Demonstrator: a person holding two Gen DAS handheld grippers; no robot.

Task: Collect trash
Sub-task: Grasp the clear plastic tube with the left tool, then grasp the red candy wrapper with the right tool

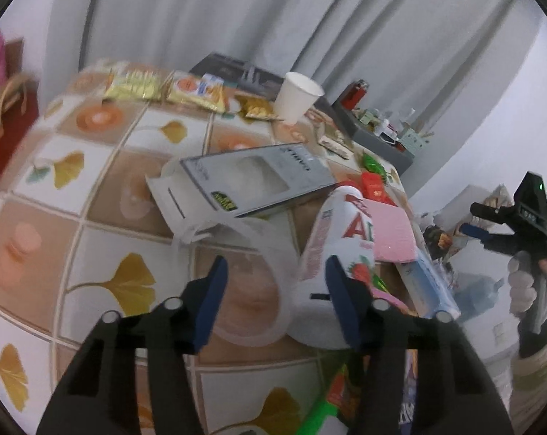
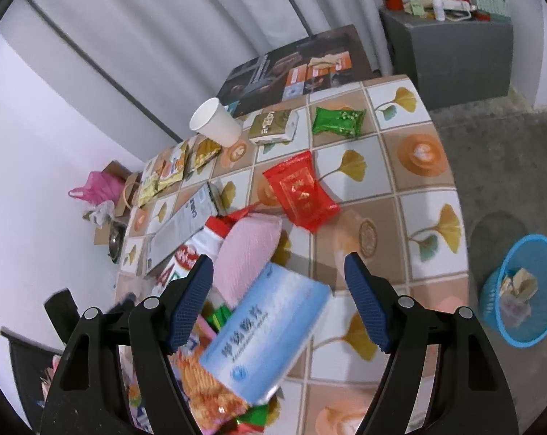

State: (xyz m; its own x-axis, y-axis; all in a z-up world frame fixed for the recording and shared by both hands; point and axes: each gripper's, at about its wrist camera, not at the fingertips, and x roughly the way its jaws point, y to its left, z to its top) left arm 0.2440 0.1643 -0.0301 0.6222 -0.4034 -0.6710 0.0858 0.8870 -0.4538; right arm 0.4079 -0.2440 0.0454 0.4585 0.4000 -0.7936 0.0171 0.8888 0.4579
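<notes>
The left tongs (image 1: 273,304) stand partly apart, gripping nothing, over the clear plastic ring (image 1: 244,275) beside the white bottle (image 1: 335,253) on the counter (image 1: 103,188). The right tongs (image 2: 279,302) gape wide and empty above the blue box (image 2: 270,330). The blue basket (image 2: 520,290) waits on the floor. In this blur, either pair might clip a neighbour and shove litter off the edge.

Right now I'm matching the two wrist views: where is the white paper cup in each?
Left wrist: paper cup at top centre, upright at the table's far edge.
Right wrist: cup upper left of centre, beside the snack packets.
Shared landmark: the pink pouch lying on the white bottle.
</notes>
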